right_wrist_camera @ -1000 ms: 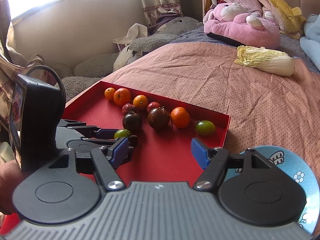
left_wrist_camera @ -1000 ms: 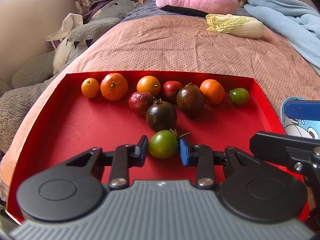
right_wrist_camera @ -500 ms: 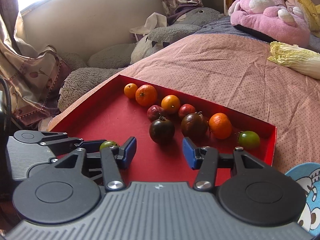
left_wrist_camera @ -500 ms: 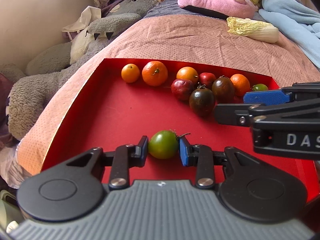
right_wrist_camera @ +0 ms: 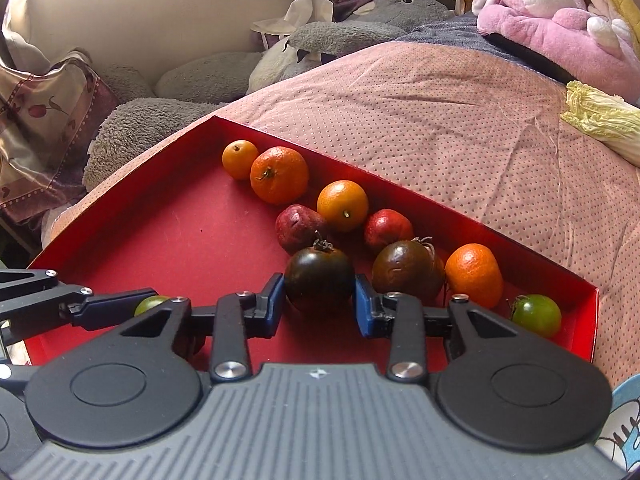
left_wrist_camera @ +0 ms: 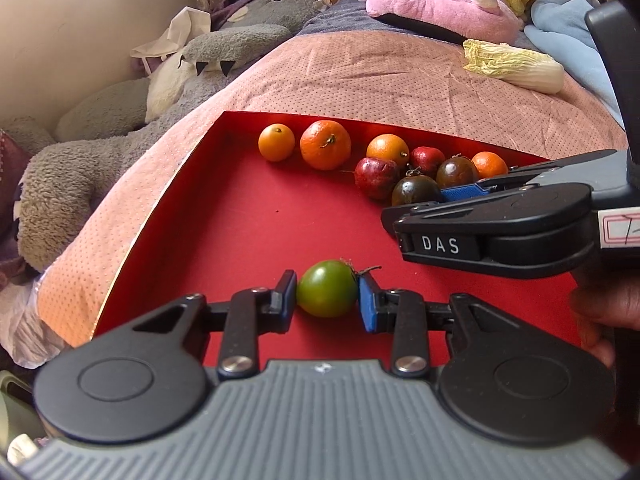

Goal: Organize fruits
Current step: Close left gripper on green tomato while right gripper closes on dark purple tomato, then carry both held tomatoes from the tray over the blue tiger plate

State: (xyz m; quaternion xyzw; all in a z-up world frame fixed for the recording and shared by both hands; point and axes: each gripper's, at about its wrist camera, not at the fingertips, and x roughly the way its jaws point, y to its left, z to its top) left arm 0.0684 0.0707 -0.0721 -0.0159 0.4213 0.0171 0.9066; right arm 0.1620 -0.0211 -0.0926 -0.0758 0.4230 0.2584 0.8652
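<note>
Two claws, each at a tomato inside the red tray (right_wrist_camera: 120,216) on the bed.
Your left claw (left_wrist_camera: 327,296) pinches the green tomato (left_wrist_camera: 326,294) in the tray's near part; your right claw (right_wrist_camera: 320,294) brackets the dark tomato (right_wrist_camera: 318,278) beside the fruit row, pads at its sides, though whether they press it you cannot tell.

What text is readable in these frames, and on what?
"DAS": white letters on the side of the right gripper, seen in the left wrist view.
White label with red border at the right edge of that view: dark pen strokes, cut off, not readable.
Small emblem on each gripper's grey ribbed body: a logo mark, no letters legible.
Nothing readable on the red tray or the fruit.
</note>
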